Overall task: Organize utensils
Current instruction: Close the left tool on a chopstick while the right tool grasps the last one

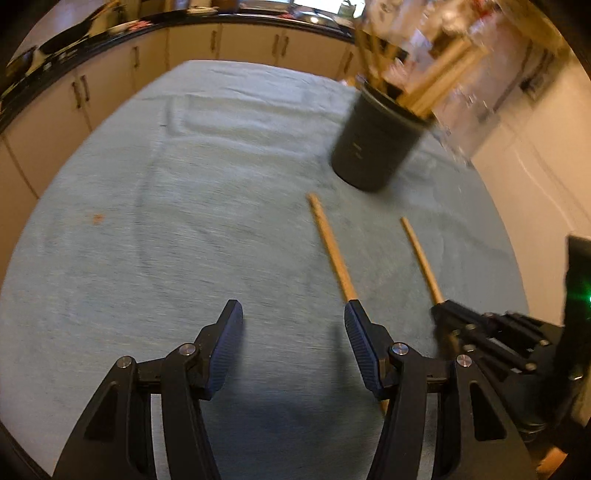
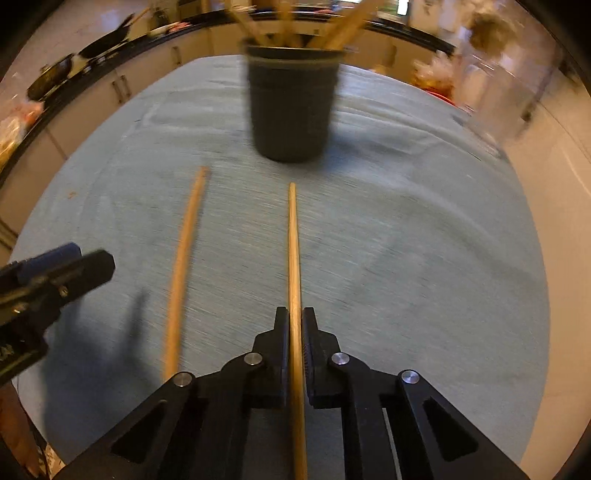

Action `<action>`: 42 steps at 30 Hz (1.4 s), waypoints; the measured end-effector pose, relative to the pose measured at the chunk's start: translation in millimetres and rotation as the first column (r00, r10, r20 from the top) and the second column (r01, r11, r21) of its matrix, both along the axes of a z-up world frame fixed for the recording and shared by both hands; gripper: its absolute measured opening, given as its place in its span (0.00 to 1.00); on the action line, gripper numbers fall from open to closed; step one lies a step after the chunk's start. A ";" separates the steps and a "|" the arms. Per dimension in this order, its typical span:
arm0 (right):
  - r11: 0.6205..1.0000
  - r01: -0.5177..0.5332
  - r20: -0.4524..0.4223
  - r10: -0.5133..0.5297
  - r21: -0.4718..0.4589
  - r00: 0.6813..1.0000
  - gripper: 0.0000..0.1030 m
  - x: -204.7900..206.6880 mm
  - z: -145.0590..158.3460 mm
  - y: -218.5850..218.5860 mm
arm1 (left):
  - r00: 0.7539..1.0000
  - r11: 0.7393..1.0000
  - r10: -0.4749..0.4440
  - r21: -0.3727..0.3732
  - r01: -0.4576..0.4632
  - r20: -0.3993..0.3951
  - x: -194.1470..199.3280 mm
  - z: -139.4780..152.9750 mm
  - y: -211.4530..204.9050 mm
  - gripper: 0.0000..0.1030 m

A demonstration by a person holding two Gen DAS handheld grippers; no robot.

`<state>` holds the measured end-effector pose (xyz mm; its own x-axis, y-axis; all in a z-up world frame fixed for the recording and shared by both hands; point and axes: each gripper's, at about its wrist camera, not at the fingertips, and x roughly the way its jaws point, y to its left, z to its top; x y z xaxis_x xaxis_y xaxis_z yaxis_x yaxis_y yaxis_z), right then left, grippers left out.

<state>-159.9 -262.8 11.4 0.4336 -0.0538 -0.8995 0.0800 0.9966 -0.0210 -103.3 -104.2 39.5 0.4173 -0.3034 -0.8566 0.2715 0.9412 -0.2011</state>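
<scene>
A dark cup point(image 1: 373, 144) point(image 2: 291, 107) with several wooden utensils in it stands on the blue cloth. My right gripper point(image 2: 294, 317) is shut on a wooden stick point(image 2: 293, 243) that points at the cup; it also shows in the left wrist view point(image 1: 421, 254), with the right gripper point(image 1: 443, 314) at its near end. A second wooden stick point(image 2: 184, 251) point(image 1: 332, 247) lies on the cloth to the left of it. My left gripper point(image 1: 293, 321) is open and empty, its right finger just above that stick's near part. It shows at the left edge of the right wrist view point(image 2: 74, 266).
The table is covered by a blue cloth point(image 1: 184, 221) point(image 2: 424, 240). Clear plastic containers point(image 1: 472, 74) point(image 2: 506, 92) stand behind and right of the cup. Kitchen cabinets with a dark counter point(image 1: 110, 33) run along the far left.
</scene>
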 end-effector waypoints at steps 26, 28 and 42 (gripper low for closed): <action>0.962 0.145 0.000 -0.149 0.231 0.989 0.29 -68.5 -2.9 -76.9 | 0.990 0.971 -0.142 0.190 0.144 -0.024 5.6 -3.8 -21.4 0.07; 0.966 0.146 -0.009 -0.147 0.215 0.989 0.29 -62.9 -2.7 -77.6 | 0.990 0.967 -0.139 0.212 0.143 -0.033 13.4 -8.0 -27.1 0.07; 0.987 0.156 -0.069 -0.152 0.049 0.986 0.29 10.6 -3.9 -85.6 | 0.990 0.965 -0.135 0.221 0.141 -0.040 54.9 -9.4 -42.9 0.08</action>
<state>-149.3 -348.4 7.5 0.3643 -0.0655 -0.9290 0.2328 0.9723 0.0228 -48.4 -147.1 30.1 0.3631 -0.1574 -0.9184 0.3994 0.9168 0.0008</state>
